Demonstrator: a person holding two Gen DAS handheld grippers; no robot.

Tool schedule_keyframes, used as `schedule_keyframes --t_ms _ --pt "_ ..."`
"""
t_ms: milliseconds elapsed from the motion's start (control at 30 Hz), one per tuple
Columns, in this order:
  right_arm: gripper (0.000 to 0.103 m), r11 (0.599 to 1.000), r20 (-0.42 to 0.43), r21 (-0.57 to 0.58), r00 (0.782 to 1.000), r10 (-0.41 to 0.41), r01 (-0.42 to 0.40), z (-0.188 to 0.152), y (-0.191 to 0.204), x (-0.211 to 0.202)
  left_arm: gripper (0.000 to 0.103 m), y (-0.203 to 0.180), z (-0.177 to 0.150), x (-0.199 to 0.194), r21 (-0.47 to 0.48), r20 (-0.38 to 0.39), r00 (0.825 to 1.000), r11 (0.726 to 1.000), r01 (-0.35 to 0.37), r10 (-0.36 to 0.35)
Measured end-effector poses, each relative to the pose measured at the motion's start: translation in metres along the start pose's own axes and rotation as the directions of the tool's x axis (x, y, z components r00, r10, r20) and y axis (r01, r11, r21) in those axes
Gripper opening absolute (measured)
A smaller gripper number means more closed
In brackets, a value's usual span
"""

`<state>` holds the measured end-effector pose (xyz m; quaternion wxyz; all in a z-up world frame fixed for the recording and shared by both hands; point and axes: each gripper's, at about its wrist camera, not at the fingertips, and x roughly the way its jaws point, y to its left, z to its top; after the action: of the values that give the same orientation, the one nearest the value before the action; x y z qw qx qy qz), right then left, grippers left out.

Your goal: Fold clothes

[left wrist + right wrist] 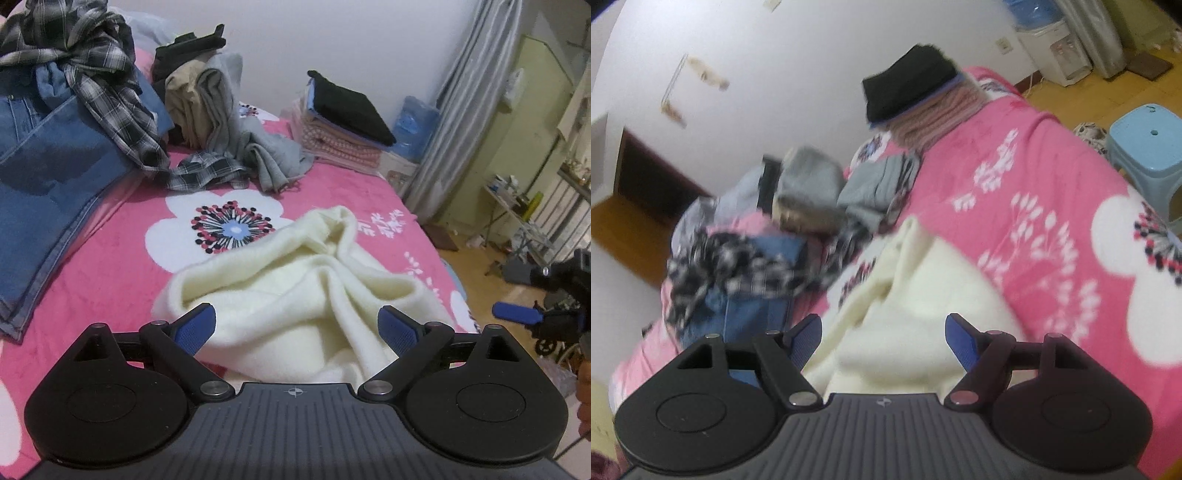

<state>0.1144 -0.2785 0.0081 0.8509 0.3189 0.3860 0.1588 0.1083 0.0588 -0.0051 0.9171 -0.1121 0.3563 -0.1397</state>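
A crumpled cream fleece garment lies on the pink flowered bed cover, near the bed's front edge. My left gripper hovers just above it, jaws wide open, with nothing pinched between the blue pads. In the right wrist view the same cream garment lies below my right gripper, which is open and holds nothing. One blue fingertip of the right gripper shows at the right edge of the left wrist view, off the bed's side.
Unfolded clothes are heaped at the back left: jeans, a plaid shirt and a grey garment. A folded stack topped by a black piece sits at the far corner. A blue stool stands on the wooden floor beside the bed.
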Motion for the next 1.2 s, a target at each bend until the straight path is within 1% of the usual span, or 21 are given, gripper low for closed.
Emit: schedule_keyframes --t_ms 67,167,300,367,467,567,667,733,900,933,1000,1033,1133,1200 --pt "0.077 1.0 -0.002 -0.026 1.0 -0.014 0.014 -0.009 0.011 -0.011 0.096 -0.002 0.0 -0.006 0.021 0.002 1.0 1.0 0.007 -0.007" --pt "0.077 0.998 0.022 -0.052 0.999 -0.032 0.033 -0.022 0.031 -0.029 0.096 -0.006 -0.002 -0.013 0.038 0.005 1.0 0.999 0.016 -0.017" --pt "0.077 0.985 0.022 -0.118 0.992 -0.124 0.126 -0.036 0.059 -0.041 0.096 -0.007 -0.004 -0.019 0.043 -0.005 0.999 0.998 0.035 -0.035" --pt "0.077 0.978 0.031 -0.146 0.988 -0.149 0.152 -0.039 0.071 -0.047 0.096 -0.008 -0.005 -0.023 0.058 -0.008 0.999 0.998 0.037 -0.036" --pt "0.077 0.971 0.057 -0.149 0.982 -0.182 0.188 -0.037 0.083 -0.055 0.096 -0.01 -0.007 -0.028 0.088 -0.018 0.999 0.995 0.044 -0.043" --pt "0.077 0.969 0.093 -0.149 0.978 -0.186 0.198 -0.035 0.09 -0.058 0.096 -0.013 -0.013 -0.032 0.144 -0.033 0.998 0.988 0.06 -0.056" --pt "0.077 0.964 0.094 -0.165 0.976 -0.196 0.209 -0.034 0.09 -0.047 0.096 -0.014 -0.02 -0.035 0.194 -0.045 0.997 0.978 0.072 -0.064" --pt "0.077 0.958 0.077 -0.189 0.976 -0.202 0.213 -0.031 0.088 -0.03 0.096 -0.011 -0.024 -0.034 0.213 -0.051 0.997 0.975 0.071 -0.061" --pt "0.077 0.943 0.031 -0.261 0.978 -0.208 0.209 -0.025 0.083 0.015 0.094 0.001 -0.022 -0.019 0.222 -0.055 0.998 0.974 0.042 -0.031" --pt "0.077 0.935 0.025 -0.283 0.976 -0.215 0.213 -0.025 0.083 0.024 0.093 0.005 -0.02 -0.015 0.216 -0.049 0.999 0.976 0.031 -0.021" --pt "0.076 0.913 0.016 -0.346 0.974 -0.225 0.217 -0.028 0.082 0.041 0.087 0.013 -0.014 -0.007 0.197 -0.037 0.999 0.98 0.001 0.006" --pt "0.076 0.9 0.012 -0.378 0.973 -0.231 0.218 -0.03 0.082 0.049 0.082 0.018 -0.01 -0.003 0.185 -0.032 0.999 0.983 -0.016 0.023" --pt "0.076 0.875 0.016 -0.434 0.973 -0.232 0.215 -0.029 0.079 0.067 0.079 0.032 0.002 0.01 0.149 -0.017 0.997 0.986 -0.069 0.072" --pt "0.076 0.857 0.017 -0.471 0.974 -0.227 0.208 -0.027 0.078 0.08 0.076 0.039 0.01 0.021 0.15 -0.011 0.994 0.983 -0.106 0.109"
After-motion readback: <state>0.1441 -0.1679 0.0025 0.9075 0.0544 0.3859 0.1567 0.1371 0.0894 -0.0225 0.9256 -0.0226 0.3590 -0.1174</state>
